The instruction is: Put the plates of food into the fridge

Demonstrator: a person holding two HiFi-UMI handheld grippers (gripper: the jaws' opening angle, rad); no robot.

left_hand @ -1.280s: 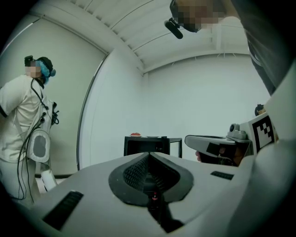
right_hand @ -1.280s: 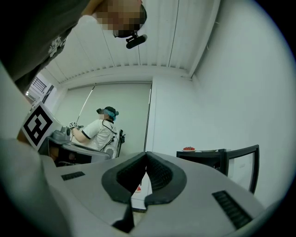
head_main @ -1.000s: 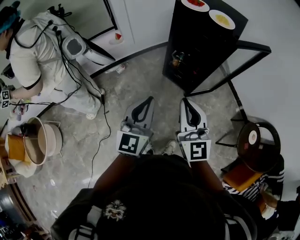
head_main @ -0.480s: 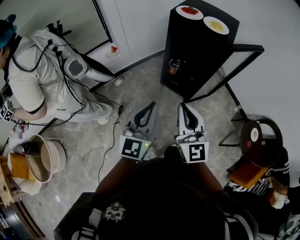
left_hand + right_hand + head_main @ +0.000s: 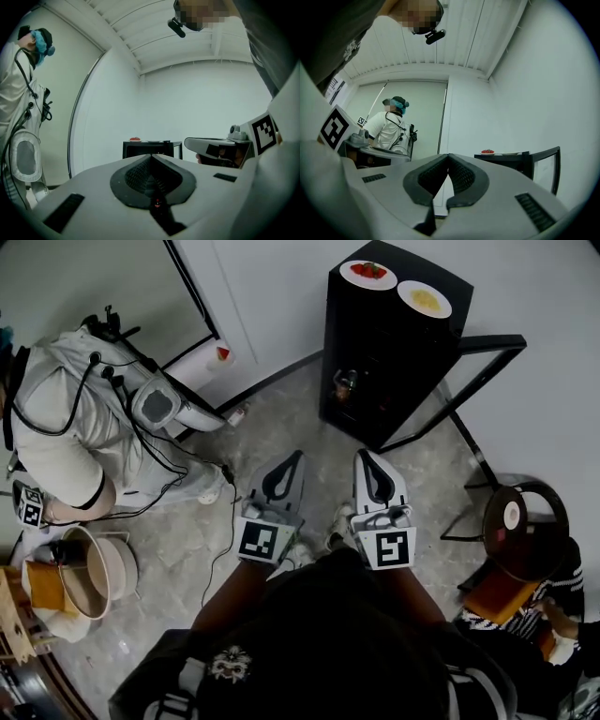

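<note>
**Both tools clenched and empty, plates waiting on the fridge top**

The left tool and right tool were clamped together on nothing. They were held side by side and low before the body, tips aimed at the black fridge, probably a carrying posture while walking up. The plate of red food sat toward the left edge of the fridge top, the plate of yellow food beside it toward the right edge. The door seemingly hung open, ready for loading. Compared with a second earlier, both plates now showed whole instead of cut off, the person in white had slid leftward in the head view, and the tools kept their pose.
</note>
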